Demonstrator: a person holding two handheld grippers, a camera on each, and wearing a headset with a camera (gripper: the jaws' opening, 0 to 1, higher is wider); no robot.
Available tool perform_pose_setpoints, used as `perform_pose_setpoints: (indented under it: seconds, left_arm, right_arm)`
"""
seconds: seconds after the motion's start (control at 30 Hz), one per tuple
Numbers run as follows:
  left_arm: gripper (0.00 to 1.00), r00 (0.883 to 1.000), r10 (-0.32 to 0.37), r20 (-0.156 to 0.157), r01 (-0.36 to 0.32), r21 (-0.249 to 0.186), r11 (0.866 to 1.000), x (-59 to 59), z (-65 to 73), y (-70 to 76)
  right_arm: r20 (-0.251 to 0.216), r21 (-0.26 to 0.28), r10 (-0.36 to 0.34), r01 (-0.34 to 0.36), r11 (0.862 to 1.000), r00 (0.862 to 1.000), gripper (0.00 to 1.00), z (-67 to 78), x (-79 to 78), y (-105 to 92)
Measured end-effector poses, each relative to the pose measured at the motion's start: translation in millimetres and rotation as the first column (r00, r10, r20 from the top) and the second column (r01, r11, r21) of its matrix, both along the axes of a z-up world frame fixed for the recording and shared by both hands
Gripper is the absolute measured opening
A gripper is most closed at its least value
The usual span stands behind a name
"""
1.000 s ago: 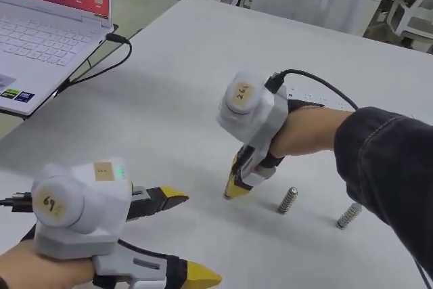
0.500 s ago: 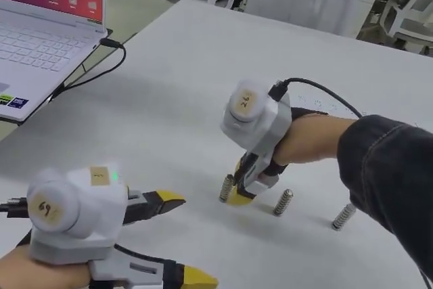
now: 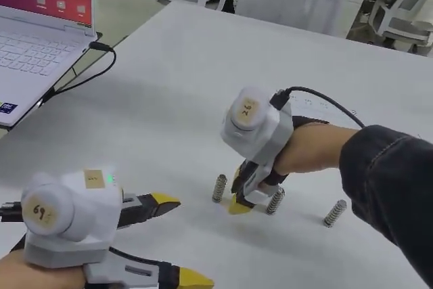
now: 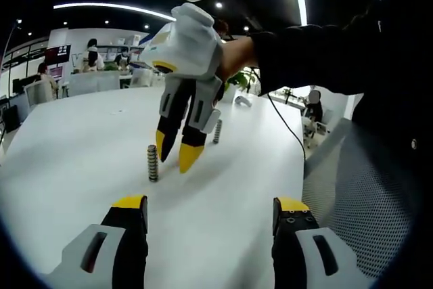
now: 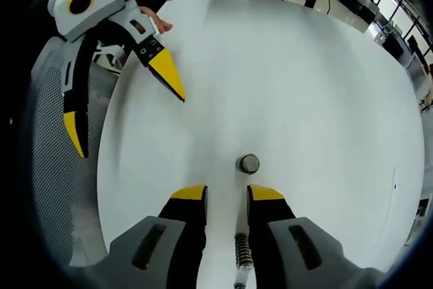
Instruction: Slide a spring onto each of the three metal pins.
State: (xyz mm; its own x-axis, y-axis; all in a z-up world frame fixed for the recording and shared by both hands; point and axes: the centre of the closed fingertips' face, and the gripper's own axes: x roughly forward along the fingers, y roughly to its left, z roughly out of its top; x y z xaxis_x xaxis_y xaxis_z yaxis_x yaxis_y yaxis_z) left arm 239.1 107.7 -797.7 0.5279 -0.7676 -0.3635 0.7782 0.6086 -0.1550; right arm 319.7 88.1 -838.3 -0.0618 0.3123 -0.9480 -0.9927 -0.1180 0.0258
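Three springs stand on the white table: the left spring, the middle spring and the right spring. My right gripper points down at the table between the left and middle springs, jaws a narrow way apart with nothing between the tips. Its own view looks down on the left spring end-on, just beyond the right gripper, and another spring shows through the gap lower down. My left gripper hovers open at the near left. From there the right gripper stands beside the left spring.
An open laptop sits at the far left with a black cable trailing across the table edge. Office chairs stand beyond the far edge. A cable runs from the right gripper.
One second ago the right gripper's tips were on the table with no spring to its left. Now a spring stands free there, and the gripper sits slightly to its right.
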Motion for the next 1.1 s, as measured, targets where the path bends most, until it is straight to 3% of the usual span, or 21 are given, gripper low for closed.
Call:
perform_pose_setpoints:
  seconds: [0.57, 1.1]
  left_arm:
    - [0.72, 1.0, -0.016, 0.002, 0.016, 0.005, 1.0, -1.4, 0.9, -4.1]
    - [0.72, 1.0, -0.029, 0.001, 0.029, 0.002, 1.0, -4.5, 2.0, -9.7]
  right_arm:
    - [0.007, 0.054, -0.029, 0.029, 0.998, 1.0, 0.22, 7.4, -21.5, -9.1]
    - [0.001, 0.14, -0.1, 0.099, 0.985, 0.995, 0.22, 13.4, -44.3, -24.3]
